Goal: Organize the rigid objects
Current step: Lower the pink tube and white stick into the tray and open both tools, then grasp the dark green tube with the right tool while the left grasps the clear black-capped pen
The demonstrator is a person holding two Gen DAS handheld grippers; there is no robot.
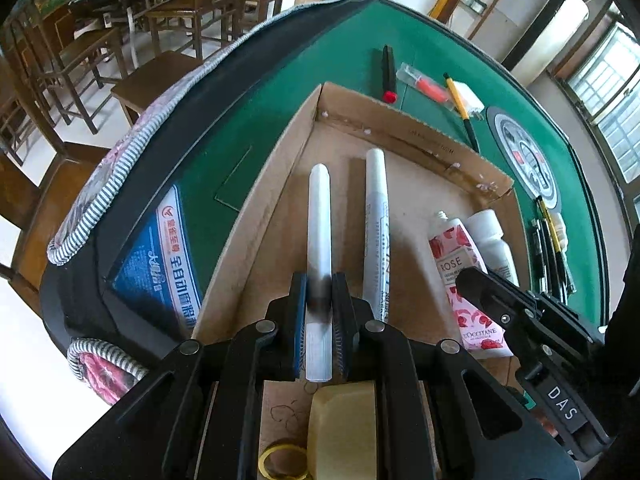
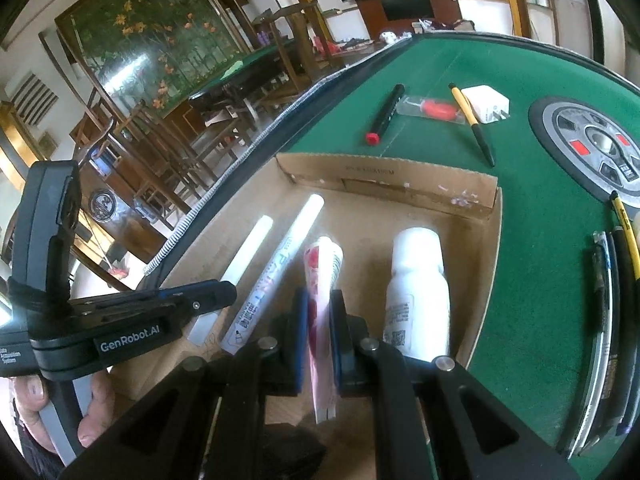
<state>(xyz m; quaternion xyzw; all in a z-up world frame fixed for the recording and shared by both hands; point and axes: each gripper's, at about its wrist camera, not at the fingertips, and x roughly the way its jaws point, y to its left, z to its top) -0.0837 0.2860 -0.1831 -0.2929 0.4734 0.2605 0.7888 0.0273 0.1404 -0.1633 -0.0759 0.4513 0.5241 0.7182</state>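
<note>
A green felt counter (image 2: pixel 460 68) is carrying an open cardboard tray (image 2: pixel 400 184), a red-capped black marker (image 2: pixel 386 114), a yellow-and-black pen (image 2: pixel 472 124), a white charger (image 2: pixel 486 104), a red syringe packet (image 2: pixel 434 109) and several pens (image 2: pixel 612 300) at the right.

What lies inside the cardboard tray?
Inside the cardboard tray: two white markers, a rose hand-cream tube and a white bottle. The grippers cover the tray's near end.

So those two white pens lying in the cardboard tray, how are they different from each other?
The plain white marker has no printing that shows, while the white paint marker with blue lettering is printed along its barrel. The plain one is clamped in the left gripper; the lettered one lies free beside it. Both are slim, white, and lie roughly parallel inside the shallow cardboard tray.
</note>
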